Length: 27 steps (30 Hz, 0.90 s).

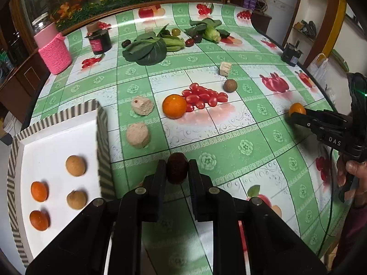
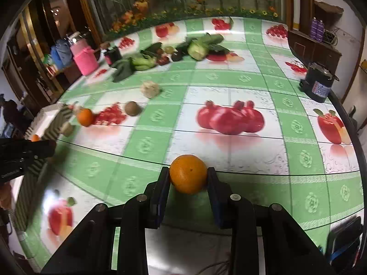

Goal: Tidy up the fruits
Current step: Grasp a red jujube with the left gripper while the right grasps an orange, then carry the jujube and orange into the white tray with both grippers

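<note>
My left gripper is shut on a dark brown oval fruit, just right of a white tray with a striped rim. On the tray lie two small oranges and two tan longans. My right gripper is shut on a small orange, low over the tablecloth; the left wrist view shows it at the far right. A larger orange and a brown round fruit rest mid-table.
Two beige chunks lie beside the tray and a pale cube further back. Leafy greens, a dark jar and a pink knitted holder stand at the back. A dark device sits by the right edge.
</note>
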Tool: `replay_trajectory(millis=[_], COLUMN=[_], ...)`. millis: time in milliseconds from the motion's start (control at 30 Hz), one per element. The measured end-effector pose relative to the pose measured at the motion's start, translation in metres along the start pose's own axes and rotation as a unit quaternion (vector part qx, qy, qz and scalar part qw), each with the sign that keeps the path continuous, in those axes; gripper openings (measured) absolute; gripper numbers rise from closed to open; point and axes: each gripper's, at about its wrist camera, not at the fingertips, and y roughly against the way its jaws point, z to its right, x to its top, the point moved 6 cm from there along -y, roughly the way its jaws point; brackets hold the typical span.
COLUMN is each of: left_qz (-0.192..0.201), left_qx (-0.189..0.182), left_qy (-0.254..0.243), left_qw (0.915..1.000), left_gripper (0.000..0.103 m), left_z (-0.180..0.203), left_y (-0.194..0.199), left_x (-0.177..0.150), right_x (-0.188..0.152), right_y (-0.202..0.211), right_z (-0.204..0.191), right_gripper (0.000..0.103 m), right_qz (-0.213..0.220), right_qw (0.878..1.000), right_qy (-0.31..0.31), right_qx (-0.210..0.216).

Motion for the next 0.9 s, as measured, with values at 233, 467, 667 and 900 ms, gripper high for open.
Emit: replay_trajectory(millis=[233, 467, 667, 900], left_qz=[0.014, 0.027, 0.034, 0.033], left_qx=[0.002, 0.021, 0.044, 0.073], left_qy=[0.019, 0.043, 0.073, 0.106], left_qw=[0.9997, 0.9985, 0.9957, 0.9911], left_gripper=[0.016, 0.016, 0.016, 0.016], left_z=[-0.016, -0.045, -0.08, -0.119], left_y=[0.023, 0.044, 0.061, 0.072], left_x=[-0.013, -0.031, -0.051, -0.078], right_x=[0.006, 0.007, 0.007, 0.007], right_y=[0.024, 0.026, 0.027, 0.026], right_z=[-0.055, -0.121, -0.181, -0.248], right_gripper=[0.033, 0.033, 0.033, 0.033], right_qz=[0.023, 0.021, 0.019, 0.013], right_qw=[0.998, 0.992, 0.985, 0.972], right_qy=[0.021, 0.056, 0.095, 0.15], right_qx=[0.058, 0.107, 0.145, 0.179])
